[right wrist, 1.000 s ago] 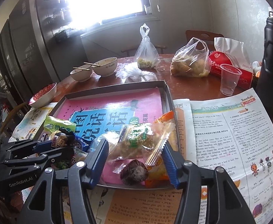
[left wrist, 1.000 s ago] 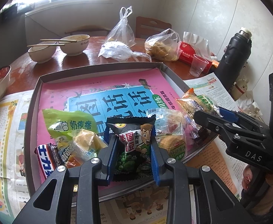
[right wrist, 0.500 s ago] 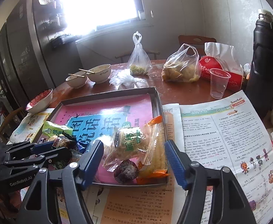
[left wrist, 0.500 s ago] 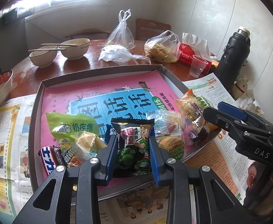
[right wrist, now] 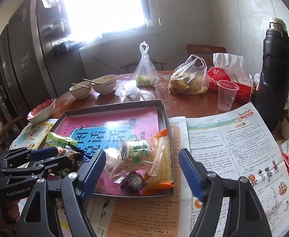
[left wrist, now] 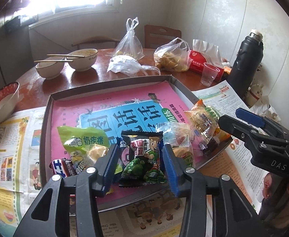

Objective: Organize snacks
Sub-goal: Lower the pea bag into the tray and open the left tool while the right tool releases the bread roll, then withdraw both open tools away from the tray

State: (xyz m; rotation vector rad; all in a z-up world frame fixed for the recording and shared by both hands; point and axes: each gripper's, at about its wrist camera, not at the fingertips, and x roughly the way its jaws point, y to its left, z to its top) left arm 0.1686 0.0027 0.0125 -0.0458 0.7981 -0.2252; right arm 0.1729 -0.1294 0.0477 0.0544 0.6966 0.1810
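A grey tray [left wrist: 112,83] lined with a pink and blue book cover holds several snack packets along its near edge. My left gripper [left wrist: 140,152] straddles a black and green pea packet [left wrist: 143,158] that lies on the tray. Its jaws are opening and the pads stand just clear of the packet's sides. My right gripper [right wrist: 142,154] hovers over a clear cake packet with a green label [right wrist: 136,156], an orange-edged packet [right wrist: 164,167] and a dark purple sweet [right wrist: 132,181]. Its jaws are opening wide with nothing gripped. A green packet [left wrist: 81,138] lies to the left.
Newspapers [right wrist: 233,148] cover the table around the tray. Behind it stand two bowls with chopsticks [left wrist: 81,59], plastic bags [left wrist: 172,57], a clear cup [right wrist: 226,96], a red tissue pack [right wrist: 229,79] and a black flask [right wrist: 274,63]. A red-rimmed bowl [left wrist: 0,102] sits at the left.
My left gripper's jaws have spread and let go of the pea packet, which stays on the tray. The right gripper's jaws have widened steadily above the clear packets.
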